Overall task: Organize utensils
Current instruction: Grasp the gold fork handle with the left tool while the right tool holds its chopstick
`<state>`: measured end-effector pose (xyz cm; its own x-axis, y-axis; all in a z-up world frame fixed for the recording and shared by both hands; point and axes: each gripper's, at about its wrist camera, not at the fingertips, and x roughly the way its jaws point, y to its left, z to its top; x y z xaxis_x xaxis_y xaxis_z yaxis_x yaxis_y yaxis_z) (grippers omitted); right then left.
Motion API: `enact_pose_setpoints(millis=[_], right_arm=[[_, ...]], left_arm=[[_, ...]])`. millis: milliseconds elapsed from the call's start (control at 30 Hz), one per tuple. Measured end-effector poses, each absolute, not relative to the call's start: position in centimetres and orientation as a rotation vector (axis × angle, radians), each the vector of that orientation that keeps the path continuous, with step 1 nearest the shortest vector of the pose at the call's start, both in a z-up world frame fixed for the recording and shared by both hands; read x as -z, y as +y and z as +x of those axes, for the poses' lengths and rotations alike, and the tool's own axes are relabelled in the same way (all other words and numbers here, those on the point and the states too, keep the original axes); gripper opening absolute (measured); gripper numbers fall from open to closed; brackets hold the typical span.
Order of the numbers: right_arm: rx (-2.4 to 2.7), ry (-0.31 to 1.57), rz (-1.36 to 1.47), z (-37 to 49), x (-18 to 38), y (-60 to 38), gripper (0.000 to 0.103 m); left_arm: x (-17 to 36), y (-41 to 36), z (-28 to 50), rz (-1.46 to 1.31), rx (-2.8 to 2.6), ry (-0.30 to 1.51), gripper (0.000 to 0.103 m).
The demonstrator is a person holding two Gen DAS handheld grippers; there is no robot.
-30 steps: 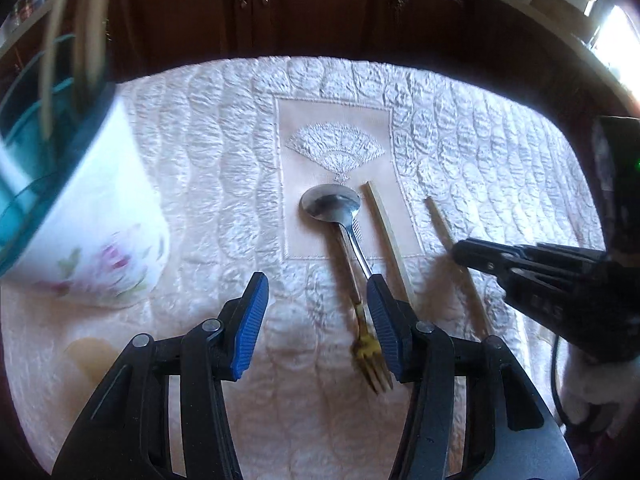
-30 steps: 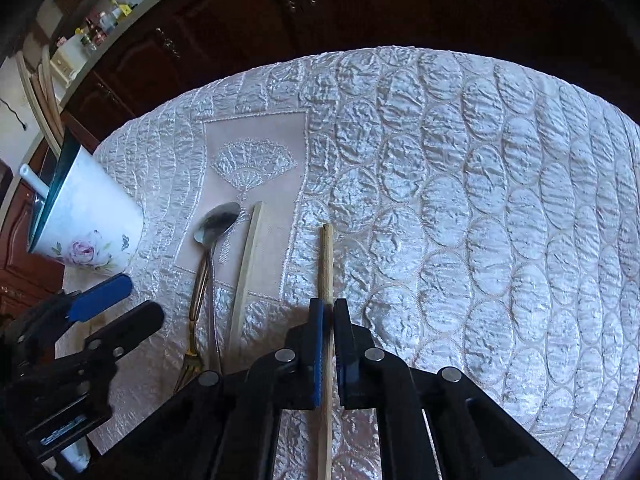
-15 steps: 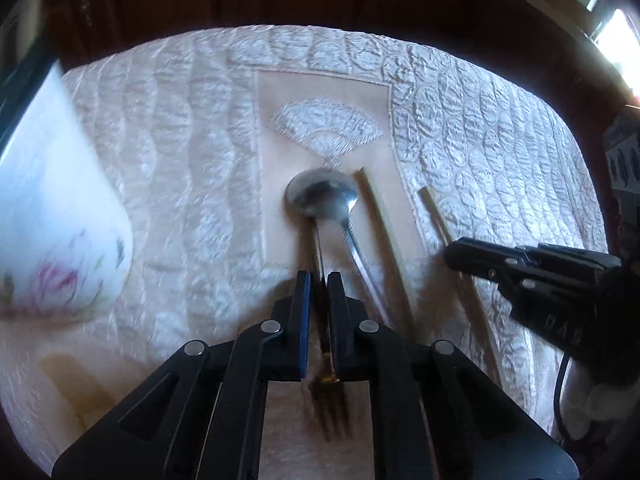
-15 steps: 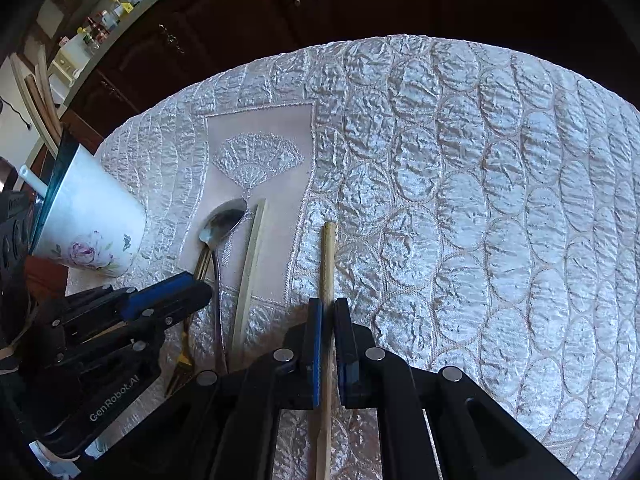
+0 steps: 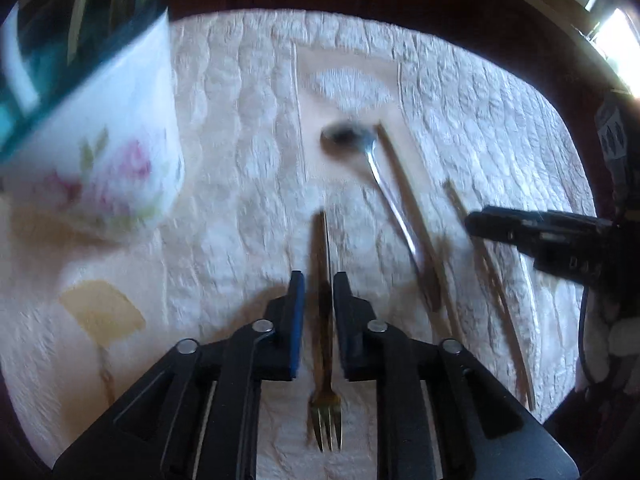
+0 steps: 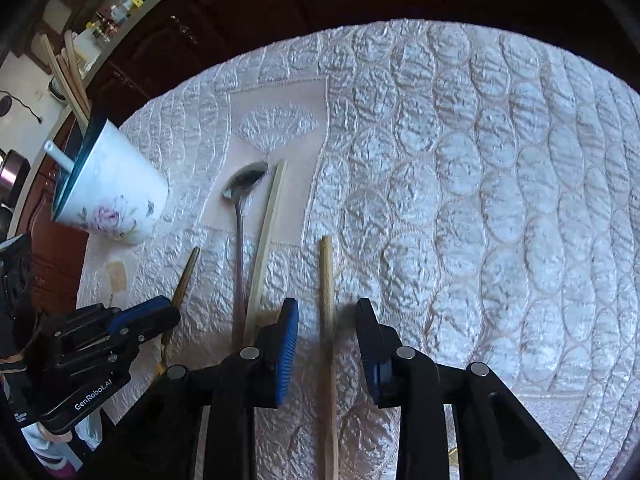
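My left gripper (image 5: 319, 284) is shut on the handle of a gold fork (image 5: 323, 408) and holds it above the quilted cloth, tines toward the camera. The fork's handle tip also shows in the right wrist view (image 6: 187, 270). My right gripper (image 6: 327, 316) is open, its jaws on either side of a wooden chopstick (image 6: 327, 280) that lies on the cloth. A steel spoon (image 5: 372, 160) and a pale second chopstick (image 6: 267, 232) lie side by side left of it. The floral cup (image 6: 112, 196) holding several utensils stands at the left.
The white quilted cloth (image 6: 480, 200) covers the round table, with dark wooden cabinets (image 6: 240, 8) behind. A yellowish stain (image 5: 100, 312) marks the cloth near the cup. The left gripper (image 6: 120, 332) sits close to the right gripper's left side.
My left gripper closed on the fork and lifted it left, away from the spoon. My right gripper opened and let go of the chopstick, which now lies on the cloth.
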<state>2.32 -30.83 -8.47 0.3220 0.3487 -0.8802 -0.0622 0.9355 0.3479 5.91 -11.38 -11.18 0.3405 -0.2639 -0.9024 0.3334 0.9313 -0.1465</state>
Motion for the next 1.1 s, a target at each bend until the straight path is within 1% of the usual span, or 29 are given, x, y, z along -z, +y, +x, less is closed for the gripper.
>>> enact_pose_setpoints(millis=[33,67,233,300,333,367,400,433,533,800,900,1000,1067,1100], right_arm=[[-0.271,1.214,0.256,2.5,8.3,-30.9,0.028],[-0.264,1.207,0.234,2.6,8.1,-30.8,0.028],[-0.268,1.206,0.215,3.7,8.3,-29.8,0.026],[-0.263,1.21,0.195,4.1,8.8,-29.4,0.016],[-0.257,1.208,0.18,4.3,9.0,-29.2,0.014],[-0.253,1.202,0.17,4.5,9.0,-29.1,0.008],[-0.251,1.202,0.17,4.6,9.0,-29.2,0.006],[-0.253,1.203,0.181,4.7,9.0,-29.3,0.006],[-0.276,1.179,0.193,4.3,7.8,-29.2,0.005],[-0.317,1.053,0.207,1.8,1.6,-30.7,0.005],[-0.331,1.0,0.209,0.3,-0.8,-31.1,0.005],[-0.331,0.986,0.191,-0.7,-1.7,-30.8,0.005],[-0.32,0.988,0.187,-0.9,-1.9,-30.8,0.005],[-0.316,0.986,0.188,-1.2,-1.8,-30.6,0.005]], left_arm=[[11.0,-11.8,6.3,0.082,0.393,1.153,0.021],[11.0,-11.9,6.7,0.094,0.391,1.15,0.021],[12.3,-13.4,8.1,0.158,0.365,1.177,0.021],[12.5,-13.7,8.1,0.176,0.365,1.167,0.021],[12.5,-13.8,8.1,0.183,0.37,1.161,0.02],[12.5,-13.8,8.1,0.183,0.379,1.161,0.018],[12.4,-13.6,8.1,0.163,0.396,1.164,0.007],[12.3,-13.3,8.2,0.14,0.411,1.172,0.005],[11.0,-12.0,7.7,0.089,0.44,1.144,0.003],[6.4,-8.2,4.9,0.027,0.458,1.056,0.002],[5.5,-7.5,4.0,0.019,0.458,1.033,0.002],[5.7,-7.7,4.0,0.034,0.449,1.039,0.002],[6.3,-8.4,4.2,0.037,0.461,1.053,0.006],[6.8,-9.0,4.4,0.051,0.463,1.062,0.014]])
